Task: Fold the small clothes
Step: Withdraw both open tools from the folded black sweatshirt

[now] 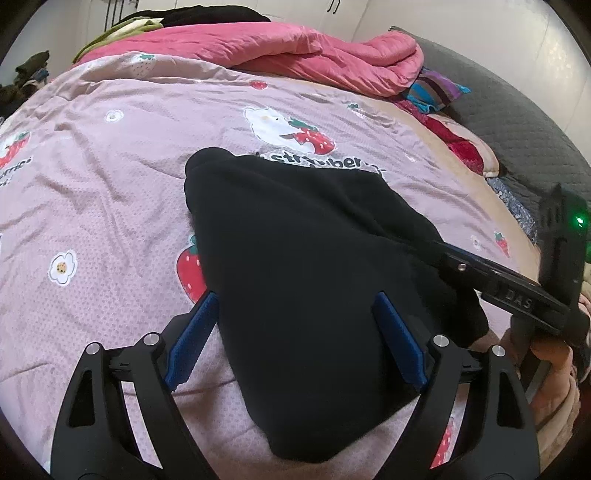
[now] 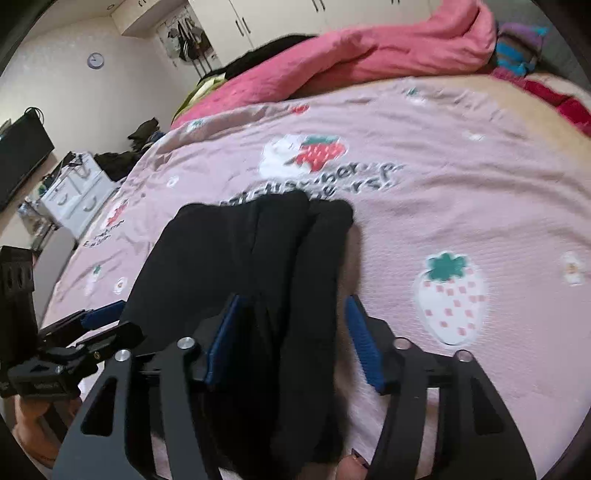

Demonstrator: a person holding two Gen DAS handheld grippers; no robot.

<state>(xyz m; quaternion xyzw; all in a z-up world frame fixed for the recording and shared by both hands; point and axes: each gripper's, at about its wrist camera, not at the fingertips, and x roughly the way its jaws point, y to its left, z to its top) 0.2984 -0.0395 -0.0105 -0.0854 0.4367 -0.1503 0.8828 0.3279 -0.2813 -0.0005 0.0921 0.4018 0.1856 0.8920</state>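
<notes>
Home bedroom: bed [image 1: 110, 192], pink quilt [image 1: 280, 48], wardrobe doors [image 2: 280, 14].

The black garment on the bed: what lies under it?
The black garment rests on the pink strawberry-print bedcover. It covers part of the printed lettering and a strawberry; whether anything else lies beneath cannot be seen.

We find the pink strawberry sheet [image 1: 110, 192] bare and flat to the left of the black garment [image 1: 303, 258] and beyond it, offering open passage. The far side is blocked by a heaped pink quilt [image 1: 295, 51]. Striped and red fabrics [image 1: 439, 92] crowd the far right edge. The right gripper [image 1: 439, 254] lies against the garment's right side, closing off that approach. The near right of the sheet [image 2: 480, 206] lies open.
</notes>
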